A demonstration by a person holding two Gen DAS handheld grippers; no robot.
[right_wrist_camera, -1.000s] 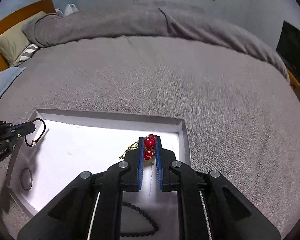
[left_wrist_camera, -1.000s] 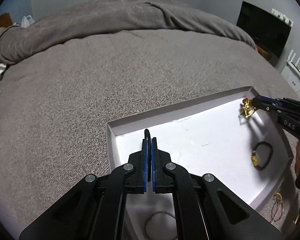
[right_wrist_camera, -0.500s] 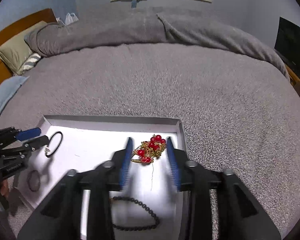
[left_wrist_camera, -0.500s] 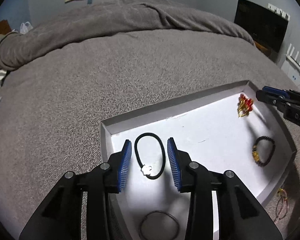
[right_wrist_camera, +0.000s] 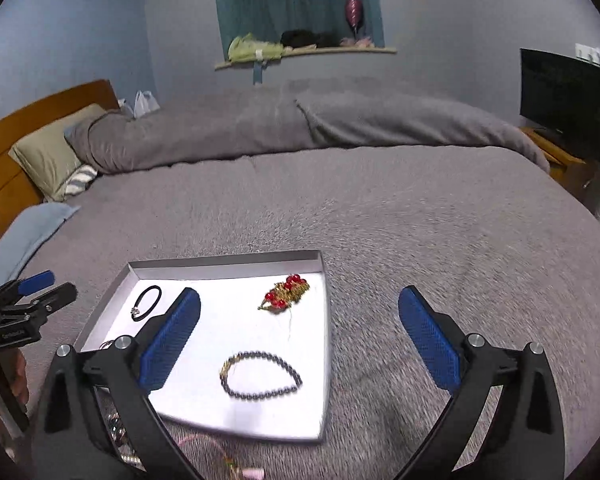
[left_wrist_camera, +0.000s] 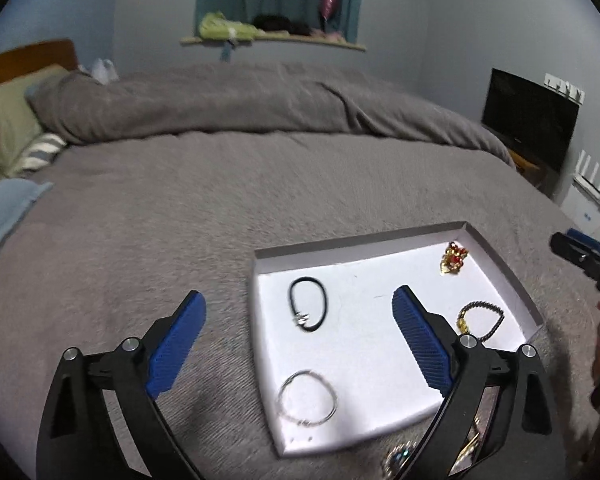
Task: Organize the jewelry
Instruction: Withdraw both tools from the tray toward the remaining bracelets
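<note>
Both hand-held grippers (left_wrist_camera: 296, 344) (right_wrist_camera: 300, 336) pulled back wide above tray (left_wrist_camera: 496, 256) on grey bed (left_wrist_camera: 220, 200)

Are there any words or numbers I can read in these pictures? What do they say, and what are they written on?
Side of the left gripper: a short line of small white print, too blurred to read.
White box by the wall: small blue marks, too small to read.
White tray, the jewelry in it, the dark screen: no writing shows.
So there is nothing here that can be read.
</note>
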